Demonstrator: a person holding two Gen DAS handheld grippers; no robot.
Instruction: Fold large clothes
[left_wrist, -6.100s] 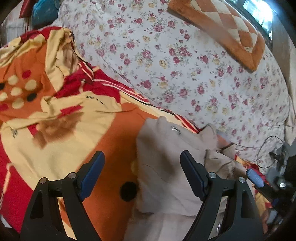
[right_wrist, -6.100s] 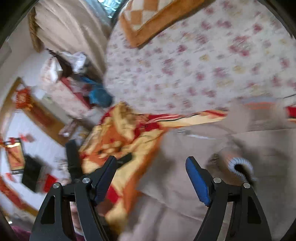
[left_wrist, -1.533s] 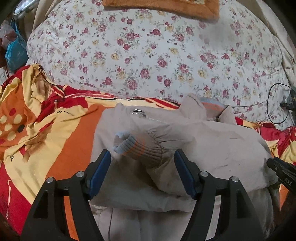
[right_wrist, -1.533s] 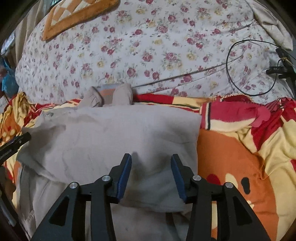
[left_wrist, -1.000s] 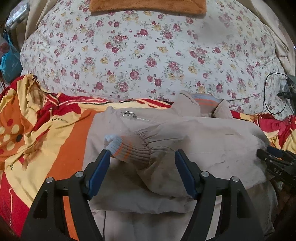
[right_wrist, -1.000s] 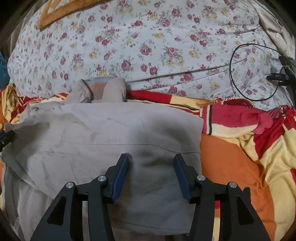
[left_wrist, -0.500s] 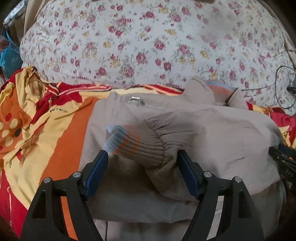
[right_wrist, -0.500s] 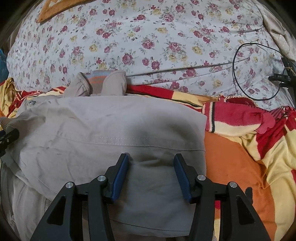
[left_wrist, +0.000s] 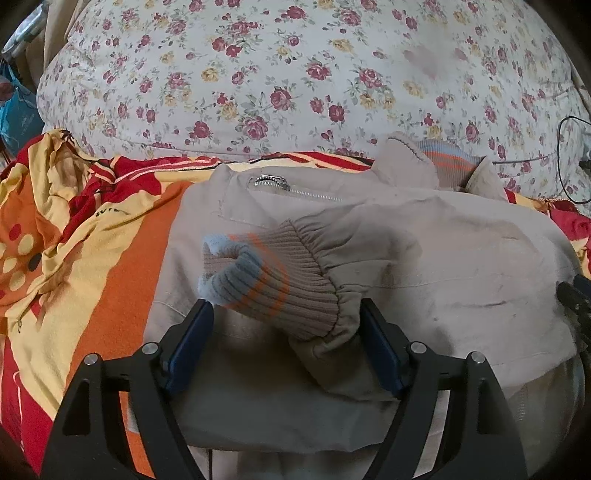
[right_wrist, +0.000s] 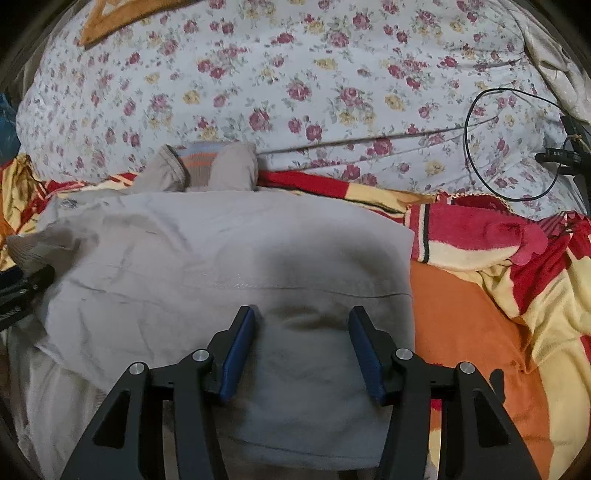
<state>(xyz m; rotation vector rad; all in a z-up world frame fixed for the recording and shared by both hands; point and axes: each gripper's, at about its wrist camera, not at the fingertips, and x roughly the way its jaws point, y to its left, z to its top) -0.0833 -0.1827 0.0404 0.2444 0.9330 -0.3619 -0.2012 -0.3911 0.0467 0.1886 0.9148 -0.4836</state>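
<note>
A beige jacket (left_wrist: 461, 258) lies partly folded on the orange, red and yellow blanket (left_wrist: 110, 258). Its sleeve with a ribbed cuff (left_wrist: 266, 280) striped blue and orange lies across the body, between the blue pads of my open left gripper (left_wrist: 284, 328). The zipper (left_wrist: 288, 186) and the striped collar (left_wrist: 439, 158) lie at the far edge. In the right wrist view the jacket (right_wrist: 221, 258) fills the middle, and my right gripper (right_wrist: 301, 332) is open just above its folded right part. The collar (right_wrist: 207, 162) lies at the far edge.
A floral duvet (left_wrist: 295, 74) rises behind the jacket. A black cable (right_wrist: 509, 144) loops on the duvet (right_wrist: 332, 74) at the right, near a black clip (right_wrist: 561, 157). An orange checked cushion (right_wrist: 122, 18) lies on top. The blanket (right_wrist: 498, 295) spreads to the right.
The left gripper has come closer to the cuff, which now lies between its pads. The right gripper has barely moved over the jacket. Six seconds ago the jacket was bunched and the sleeve not laid across.
</note>
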